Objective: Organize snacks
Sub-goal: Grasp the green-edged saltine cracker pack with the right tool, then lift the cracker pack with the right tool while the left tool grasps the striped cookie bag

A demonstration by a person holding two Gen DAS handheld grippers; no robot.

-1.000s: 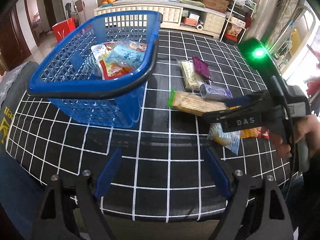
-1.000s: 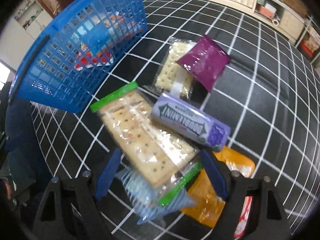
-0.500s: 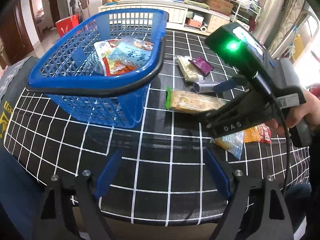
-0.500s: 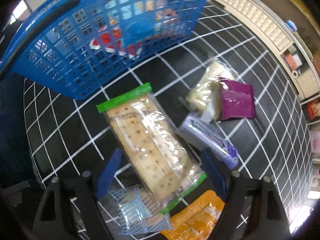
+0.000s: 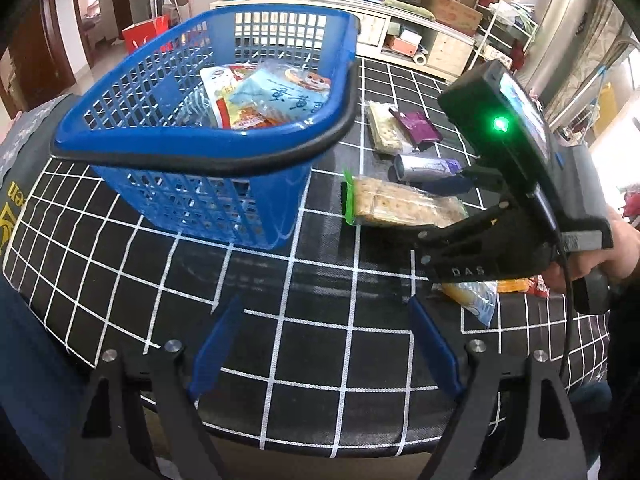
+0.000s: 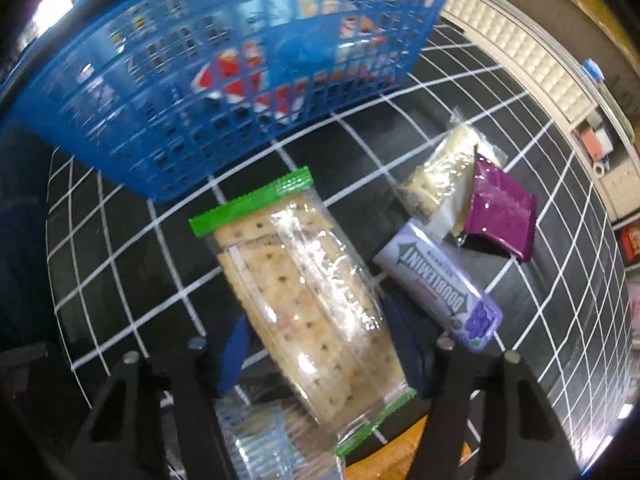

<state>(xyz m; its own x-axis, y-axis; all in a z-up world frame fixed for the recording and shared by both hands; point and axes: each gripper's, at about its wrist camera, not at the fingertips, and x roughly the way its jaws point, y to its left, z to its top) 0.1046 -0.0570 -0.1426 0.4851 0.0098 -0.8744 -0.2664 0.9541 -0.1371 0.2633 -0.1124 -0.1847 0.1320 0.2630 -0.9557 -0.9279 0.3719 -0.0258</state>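
A blue plastic basket (image 5: 208,148) stands on the black checked tablecloth with several snack packs (image 5: 276,96) inside. My right gripper (image 6: 320,348) is shut on a clear cracker pack with green ends (image 6: 308,292) and holds it above the table beside the basket; both show in the left wrist view, gripper (image 5: 452,204) and pack (image 5: 400,204). My left gripper (image 5: 324,344) is open and empty near the table's front edge. A purple Doublemint gum pack (image 6: 440,280), a second cracker pack (image 6: 440,176) and a purple sachet (image 6: 500,216) lie on the table.
A light-blue pack (image 5: 476,300) and an orange pack (image 6: 400,456) lie under the right gripper. The basket wall (image 6: 240,72) is just ahead of the held pack. A white cabinet (image 5: 400,36) stands beyond the table.
My right gripper closed on the green-ended cracker pack and lifted it off the table, moving toward the basket. The left gripper stayed open and drew slightly closer to the table.
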